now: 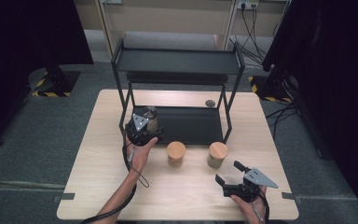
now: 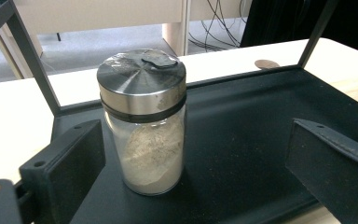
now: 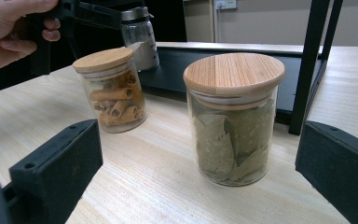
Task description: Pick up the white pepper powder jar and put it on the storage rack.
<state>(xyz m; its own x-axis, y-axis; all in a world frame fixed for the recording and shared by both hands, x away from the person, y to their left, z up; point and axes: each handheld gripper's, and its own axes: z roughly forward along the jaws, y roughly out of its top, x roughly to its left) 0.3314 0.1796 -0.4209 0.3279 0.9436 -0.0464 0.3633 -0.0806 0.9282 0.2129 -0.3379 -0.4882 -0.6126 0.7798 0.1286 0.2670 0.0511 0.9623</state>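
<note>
A glass jar with a steel lid (image 2: 142, 123), holding pale powder, stands upright at the left end of the black rack's lower shelf (image 2: 242, 140). My left gripper (image 2: 196, 168) is open, its jaws on either side of the jar but apart from it; from above it sits at the shelf's left front (image 1: 142, 125). Two wood-lidded jars stand on the table in front of the rack: one with cinnamon sticks (image 3: 113, 91) (image 1: 176, 154), one with bay leaves (image 3: 233, 119) (image 1: 217, 155). My right gripper (image 1: 227, 173) is open, low over the table, facing the bay leaf jar (image 3: 200, 177).
The black two-shelf rack (image 1: 177, 60) stands at the table's back; its right front leg (image 3: 307, 65) rises just beyond the bay leaf jar. A small dark round disc (image 1: 209, 103) lies behind the rack. The wooden table (image 1: 98, 177) has bare room at the front.
</note>
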